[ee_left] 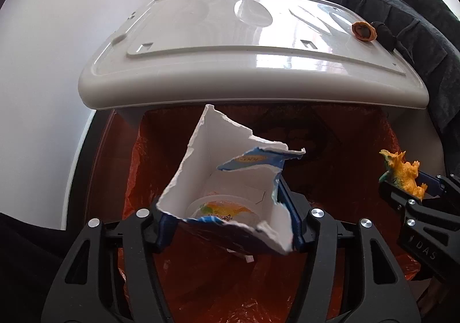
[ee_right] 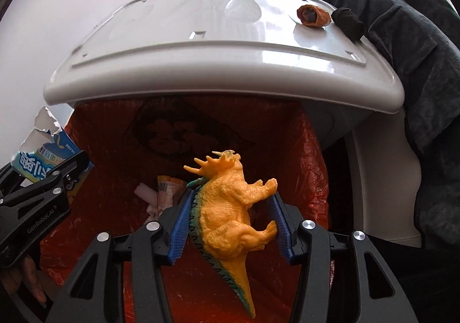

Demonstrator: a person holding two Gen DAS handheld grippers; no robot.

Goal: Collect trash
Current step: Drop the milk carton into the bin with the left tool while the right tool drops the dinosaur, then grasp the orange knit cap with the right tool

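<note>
My left gripper (ee_left: 230,205) is shut on a torn white and blue carton (ee_left: 201,167) with a small plastic cup (ee_left: 221,208) inside it. It holds the carton over the open trash bin lined with an orange bag (ee_left: 345,139). My right gripper (ee_right: 230,208) is shut on a yellow toy dinosaur (ee_right: 230,208) over the same bin (ee_right: 100,136). The dinosaur (ee_left: 404,173) and right gripper (ee_left: 414,193) show at the right of the left wrist view. The carton (ee_right: 43,156) and left gripper (ee_right: 57,176) show at the left of the right wrist view.
The bin's grey lid (ee_left: 244,44) stands raised behind the opening, with an orange sock roll (ee_right: 313,16) and a black one (ee_right: 349,22) on it. Wrappers (ee_right: 164,190) lie in the bin. A dark blanket (ee_right: 402,35) hangs at right. A white wall is at left.
</note>
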